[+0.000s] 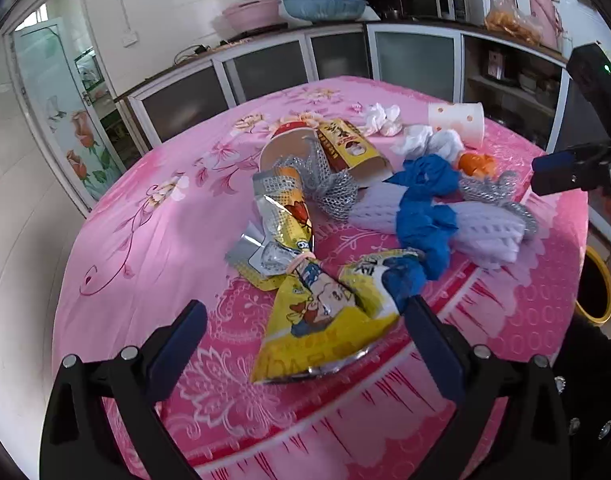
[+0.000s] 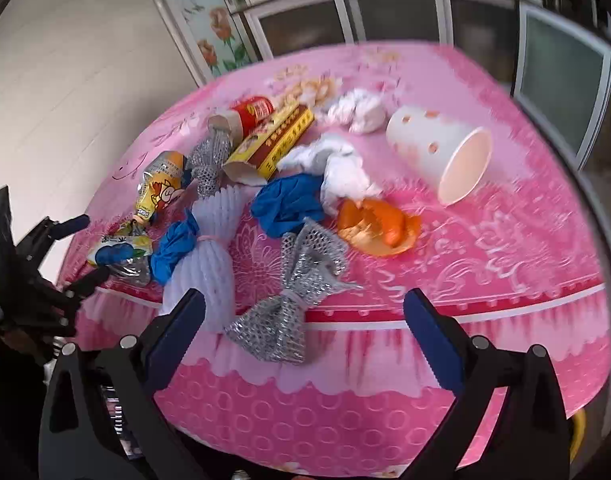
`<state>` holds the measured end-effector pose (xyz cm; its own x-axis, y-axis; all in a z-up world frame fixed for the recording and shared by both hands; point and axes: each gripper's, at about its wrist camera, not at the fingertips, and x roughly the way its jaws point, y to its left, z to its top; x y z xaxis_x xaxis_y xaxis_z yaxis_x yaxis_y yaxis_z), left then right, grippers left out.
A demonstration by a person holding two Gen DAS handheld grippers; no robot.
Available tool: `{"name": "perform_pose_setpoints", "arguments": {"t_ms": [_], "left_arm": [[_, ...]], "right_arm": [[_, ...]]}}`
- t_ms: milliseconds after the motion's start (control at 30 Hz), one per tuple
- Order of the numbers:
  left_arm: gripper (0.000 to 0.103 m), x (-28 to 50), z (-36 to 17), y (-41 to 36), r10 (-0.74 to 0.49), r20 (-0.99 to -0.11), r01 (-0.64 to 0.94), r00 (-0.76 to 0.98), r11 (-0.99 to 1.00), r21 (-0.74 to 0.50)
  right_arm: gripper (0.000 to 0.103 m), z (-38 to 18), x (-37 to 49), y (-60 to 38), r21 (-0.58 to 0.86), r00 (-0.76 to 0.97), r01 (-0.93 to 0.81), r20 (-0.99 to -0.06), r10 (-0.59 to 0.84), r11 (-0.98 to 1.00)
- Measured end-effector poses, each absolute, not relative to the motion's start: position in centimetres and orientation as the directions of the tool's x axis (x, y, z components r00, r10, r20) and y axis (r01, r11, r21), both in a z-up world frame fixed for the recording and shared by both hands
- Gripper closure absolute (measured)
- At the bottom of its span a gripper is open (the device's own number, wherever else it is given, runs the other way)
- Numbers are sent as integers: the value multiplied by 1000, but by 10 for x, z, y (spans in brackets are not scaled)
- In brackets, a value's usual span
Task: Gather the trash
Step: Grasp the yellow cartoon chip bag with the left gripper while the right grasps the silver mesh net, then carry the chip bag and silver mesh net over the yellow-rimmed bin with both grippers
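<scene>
**On the pink table, trash within reach of both grippers**

On the pink floral tablecloth [image 1: 153, 240] lies mixed litter. Straight ahead of the left gripper [image 1: 305, 320], jaws wide and empty, a glossy yellow snack wrapper [image 1: 325, 320] points lengthwise away. The right gripper [image 2: 305, 312], likewise spread, faces a crinkly silver mesh bow [image 2: 289, 304], nearest it.

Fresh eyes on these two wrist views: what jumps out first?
A heap of litter in the middle of the bright pink floral tablecloth: a yellow cartoon-printed snack wrapper lies nearest the open left gripper, with crumpled blue plastic draped over white foam netting behind it. In the right wrist view, a silver mesh bow-shaped scrap lies at the table edge before the open right gripper, and a tipped-over white paper cup lies farther back.
</scene>
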<state>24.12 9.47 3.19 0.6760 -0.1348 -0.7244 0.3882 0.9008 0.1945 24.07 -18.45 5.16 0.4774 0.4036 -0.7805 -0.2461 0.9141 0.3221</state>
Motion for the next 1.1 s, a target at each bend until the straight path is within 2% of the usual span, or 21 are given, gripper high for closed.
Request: {"name": "perform_pose_setpoints", "arguments": {"t_ms": [133,300,600,667,733,767,800,933,1100], "left_arm": [[8,262,22,97,-139,-755,387,640,908,161],[8,277,14,95,-135,-770,392,623,906,158],[9,301,1,96,-256,-800,426,542,905,-1],[23,302,0,96,-277,-799,439,533,898,-19],[53,302,-2,94,-297,-805,451,514,892,-41],[59,303,-3,93,-293,-810,453,508,891,-38],[68,302,-5,92,-289,-814,457,504,889,-32],[74,298,-1,94,-319,-803,470,504,881,-56],[74,291,7,92,-339,-792,482,508,874,-65]], "right_arm": [[8,44,253,-176,274,466,-231,-811,353,934],[8,24,262,-173,294,397,-220,-844,361,930],[9,12,272,-168,288,352,-221,-867,352,932],[21,12,273,-167,255,364,-222,-874,323,941],[46,13,274,-168,257,372,-213,-871,321,943],[52,14,275,-170,272,367,-205,-869,331,940],[67,14,274,-172,278,362,-200,-870,335,940],[80,18,270,-176,283,377,-187,-863,335,941],[81,26,261,-179,305,392,-195,-847,359,932]]}}
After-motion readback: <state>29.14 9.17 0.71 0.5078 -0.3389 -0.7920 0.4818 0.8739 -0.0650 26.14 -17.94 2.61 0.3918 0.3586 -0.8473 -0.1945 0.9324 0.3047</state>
